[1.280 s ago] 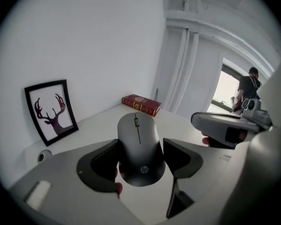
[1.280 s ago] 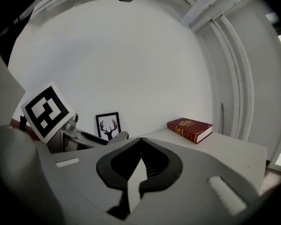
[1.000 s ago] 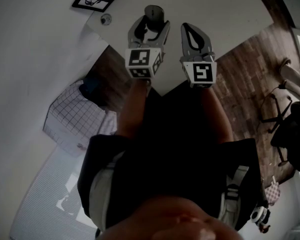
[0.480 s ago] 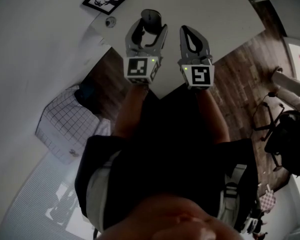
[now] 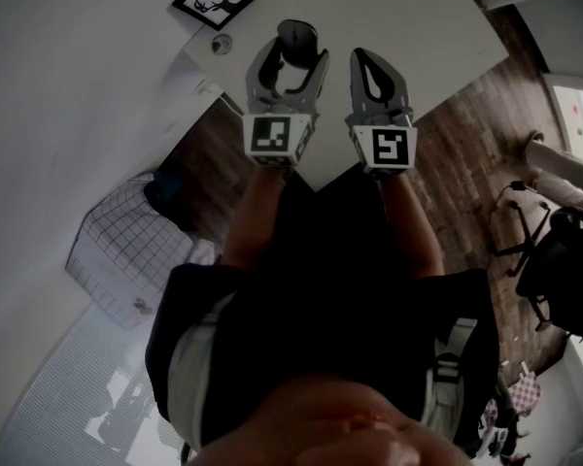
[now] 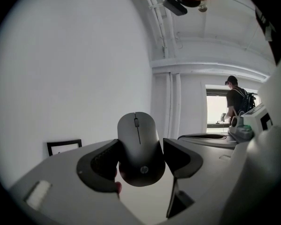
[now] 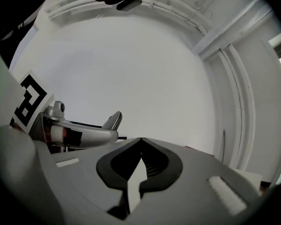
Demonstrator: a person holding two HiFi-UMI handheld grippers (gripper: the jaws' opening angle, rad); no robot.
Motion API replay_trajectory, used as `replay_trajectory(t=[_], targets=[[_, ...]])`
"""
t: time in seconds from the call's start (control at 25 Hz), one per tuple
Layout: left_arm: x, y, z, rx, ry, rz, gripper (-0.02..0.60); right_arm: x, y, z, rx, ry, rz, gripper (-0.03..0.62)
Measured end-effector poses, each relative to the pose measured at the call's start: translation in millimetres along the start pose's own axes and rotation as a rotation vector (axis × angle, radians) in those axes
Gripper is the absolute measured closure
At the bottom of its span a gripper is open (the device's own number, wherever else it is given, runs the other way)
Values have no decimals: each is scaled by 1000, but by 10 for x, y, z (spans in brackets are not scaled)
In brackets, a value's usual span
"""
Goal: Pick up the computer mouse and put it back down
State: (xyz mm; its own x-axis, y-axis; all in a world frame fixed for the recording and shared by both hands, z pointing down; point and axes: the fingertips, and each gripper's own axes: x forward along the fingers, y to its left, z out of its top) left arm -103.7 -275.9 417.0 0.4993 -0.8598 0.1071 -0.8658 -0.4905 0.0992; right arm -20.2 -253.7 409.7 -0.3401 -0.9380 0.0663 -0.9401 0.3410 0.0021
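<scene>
White table (image 5: 418,27), L gripper (image 5: 293,51) fingers (image 6: 100,165) clamping mouse (image 6: 139,144), its underside hidden, R gripper (image 7: 140,139) fingers (image 7: 160,164) closed, empty.

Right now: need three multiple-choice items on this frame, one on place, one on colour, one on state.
1. The mouse is in: A the left gripper; B the right gripper; C neither.
2. The mouse is: A white; B dark grey; C red.
3. The right gripper is: A wide open; B shut, empty; C shut on the mouse.

Answers:
1 A: the left gripper view shows it clamped between both jaws.
2 B: its shell reads dark grey there.
3 B: the right gripper view shows the jaw tips meeting with nothing between them.
</scene>
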Motion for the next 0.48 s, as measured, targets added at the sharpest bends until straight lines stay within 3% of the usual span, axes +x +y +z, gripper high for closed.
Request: replay_trajectory(t=[0.48], targets=[[-383,-15,345,9,-55,-41,281,-222,260,253,-39,-44,-57,580]])
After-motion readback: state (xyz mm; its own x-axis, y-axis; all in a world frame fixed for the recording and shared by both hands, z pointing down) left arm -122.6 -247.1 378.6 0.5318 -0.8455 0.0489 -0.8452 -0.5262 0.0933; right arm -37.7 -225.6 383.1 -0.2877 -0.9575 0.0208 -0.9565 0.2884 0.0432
